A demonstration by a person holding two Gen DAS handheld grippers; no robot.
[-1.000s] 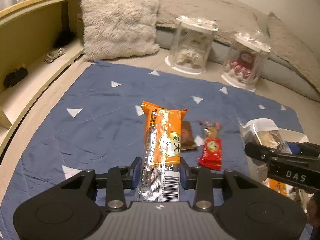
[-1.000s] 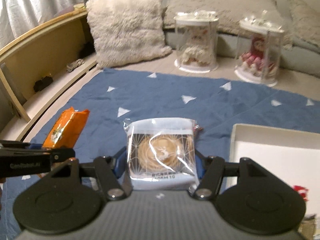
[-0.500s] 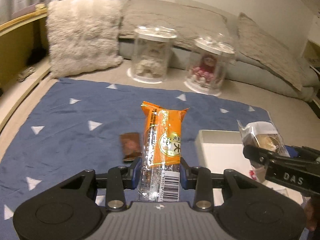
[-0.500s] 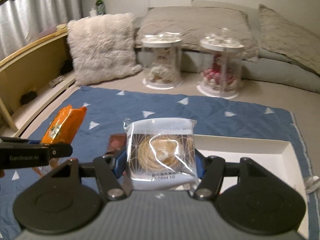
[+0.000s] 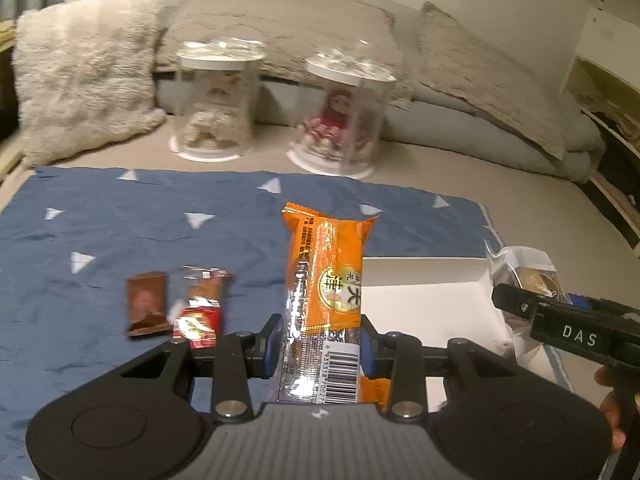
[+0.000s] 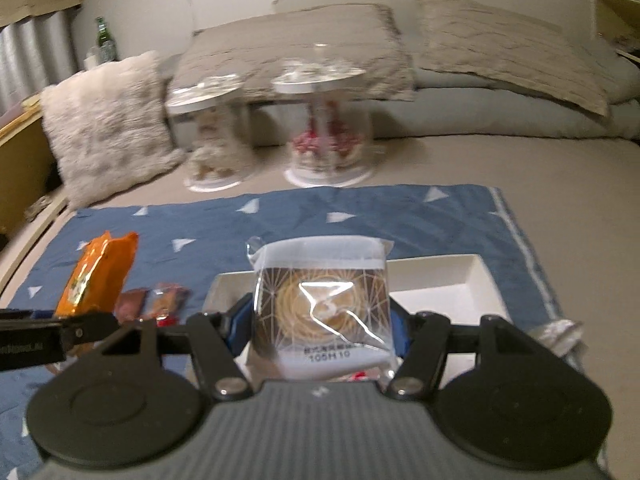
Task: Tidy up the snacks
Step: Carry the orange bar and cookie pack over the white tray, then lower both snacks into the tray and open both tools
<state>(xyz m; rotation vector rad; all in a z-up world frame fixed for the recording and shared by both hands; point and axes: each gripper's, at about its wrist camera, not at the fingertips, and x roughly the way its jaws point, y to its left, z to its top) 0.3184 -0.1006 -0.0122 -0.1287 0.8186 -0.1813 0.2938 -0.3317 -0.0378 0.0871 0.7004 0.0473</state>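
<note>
My left gripper (image 5: 320, 344) is shut on a long orange snack packet (image 5: 326, 280), held above the left edge of a white box (image 5: 432, 308). My right gripper (image 6: 320, 324) is shut on a clear-wrapped round pastry (image 6: 322, 304), held over the same white box (image 6: 440, 284). The pastry also shows at the right in the left wrist view (image 5: 524, 272), and the orange packet at the left in the right wrist view (image 6: 96, 272). A brown snack (image 5: 146, 304) and a red-wrapped snack (image 5: 200, 308) lie on the blue cloth (image 5: 120, 232) left of the box.
Two clear cylindrical cases with dolls (image 5: 218, 100) (image 5: 344, 116) stand beyond the cloth. A fluffy cushion (image 5: 84, 76) and grey pillows (image 5: 480, 72) lie behind. A silvery wrapper (image 6: 560, 332) lies right of the box.
Both grippers have swung right with their snacks. The white box now lies under them, and the brown and red snacks have shifted to the left of the view.
</note>
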